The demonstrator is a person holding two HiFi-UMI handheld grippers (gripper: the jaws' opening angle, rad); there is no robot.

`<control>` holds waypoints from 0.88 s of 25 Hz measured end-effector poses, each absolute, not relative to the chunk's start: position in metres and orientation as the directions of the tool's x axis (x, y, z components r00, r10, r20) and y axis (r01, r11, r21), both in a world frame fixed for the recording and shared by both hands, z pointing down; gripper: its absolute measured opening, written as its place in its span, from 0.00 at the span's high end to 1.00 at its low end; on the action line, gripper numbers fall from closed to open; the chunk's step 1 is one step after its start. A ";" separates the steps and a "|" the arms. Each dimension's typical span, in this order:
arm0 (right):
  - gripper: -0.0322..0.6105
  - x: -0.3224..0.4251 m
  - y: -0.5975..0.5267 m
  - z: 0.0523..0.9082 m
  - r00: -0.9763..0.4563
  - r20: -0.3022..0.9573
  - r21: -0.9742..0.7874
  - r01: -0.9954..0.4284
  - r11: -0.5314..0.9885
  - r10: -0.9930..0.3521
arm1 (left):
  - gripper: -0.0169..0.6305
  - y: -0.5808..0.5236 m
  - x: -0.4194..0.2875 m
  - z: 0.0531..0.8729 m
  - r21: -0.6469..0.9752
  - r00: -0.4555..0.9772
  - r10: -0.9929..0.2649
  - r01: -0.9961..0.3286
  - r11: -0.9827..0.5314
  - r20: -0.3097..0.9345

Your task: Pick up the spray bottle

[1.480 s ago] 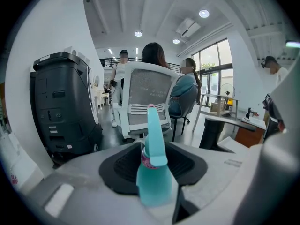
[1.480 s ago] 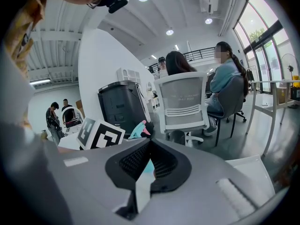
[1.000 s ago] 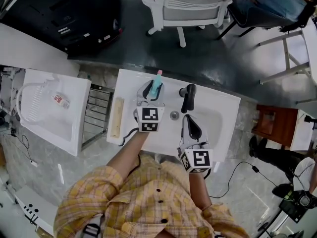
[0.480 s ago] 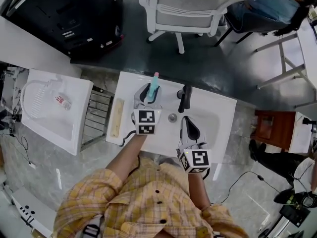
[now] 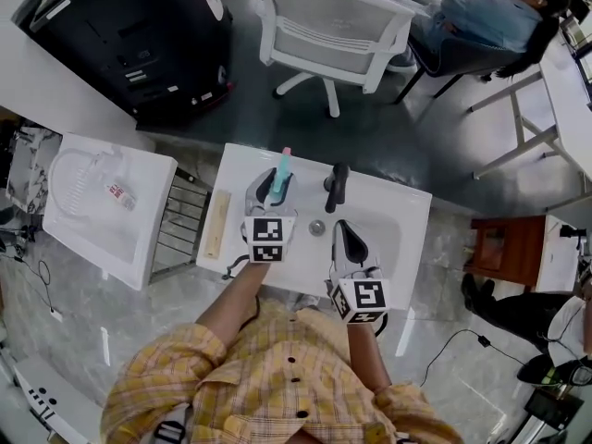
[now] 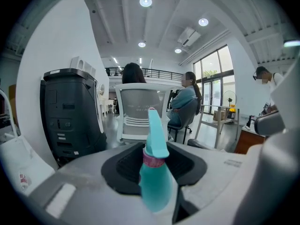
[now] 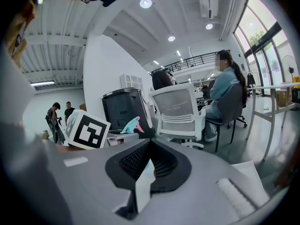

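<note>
White bench (image 5: 407,218) lies below me. My left tool (image 5: 271,181) pinches the teal spray bottle (image 5: 279,168) near the bench's far edge, nozzle toward 12 o'clock. A black tap (image 5: 336,185) stands near it at 3 o'clock. My right tool (image 5: 349,239), pressed together and empty, is at 5 o'clock. Past the far edge at 12 o'clock is bare floor (image 5: 277,118), then a chair (image 5: 319,26).

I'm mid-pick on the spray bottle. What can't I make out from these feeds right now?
- Base of the spray bottle: in the left gripper view the gripper's own body cuts it off, and in the head view it is hidden under the left gripper.
- Whether the bottle clears the white table: in the head view that gripper covers it.
- Print on the small item on the left stand: too small in the head view.
</note>
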State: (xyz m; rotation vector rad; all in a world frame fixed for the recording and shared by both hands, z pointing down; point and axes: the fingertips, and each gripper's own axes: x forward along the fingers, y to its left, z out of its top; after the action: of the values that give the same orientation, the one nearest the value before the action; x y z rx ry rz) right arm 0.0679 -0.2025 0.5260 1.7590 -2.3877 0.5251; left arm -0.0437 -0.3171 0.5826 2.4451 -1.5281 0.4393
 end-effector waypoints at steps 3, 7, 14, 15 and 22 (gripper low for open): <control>0.95 0.069 -0.193 0.521 -0.319 0.290 -0.196 -0.943 0.270 -0.902 | 0.75 -0.302 -0.046 0.576 0.031 0.408 -0.840 -0.904 -0.426 0.357; 0.95 0.067 -0.187 0.515 -0.323 0.273 -0.187 -0.942 0.279 -0.906 | 0.75 -0.289 -0.050 0.564 0.032 0.408 -0.847 -0.905 -0.424 0.340; 0.95 0.069 -0.180 0.496 -0.332 0.246 -0.165 -0.940 0.299 -0.910 | 0.75 -0.271 -0.053 0.536 0.043 0.404 -0.862 -0.910 -0.411 0.306; 0.95 0.071 -0.179 0.494 -0.334 0.242 -0.163 -0.940 0.301 -0.911 | 0.75 -0.268 -0.051 0.531 0.047 0.405 -0.864 -0.911 -0.411 0.300; 0.95 0.071 -0.173 0.479 -0.344 0.213 -0.146 -0.937 0.319 -0.914 | 0.75 -0.249 -0.052 0.503 0.053 0.417 -0.871 -0.907 -0.418 0.259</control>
State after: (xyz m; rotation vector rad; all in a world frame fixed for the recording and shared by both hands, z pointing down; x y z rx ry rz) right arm 0.0706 -0.1732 0.4788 1.7427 -2.4756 0.3734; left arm -0.0522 -0.2489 0.5032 2.4835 -1.5778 0.2854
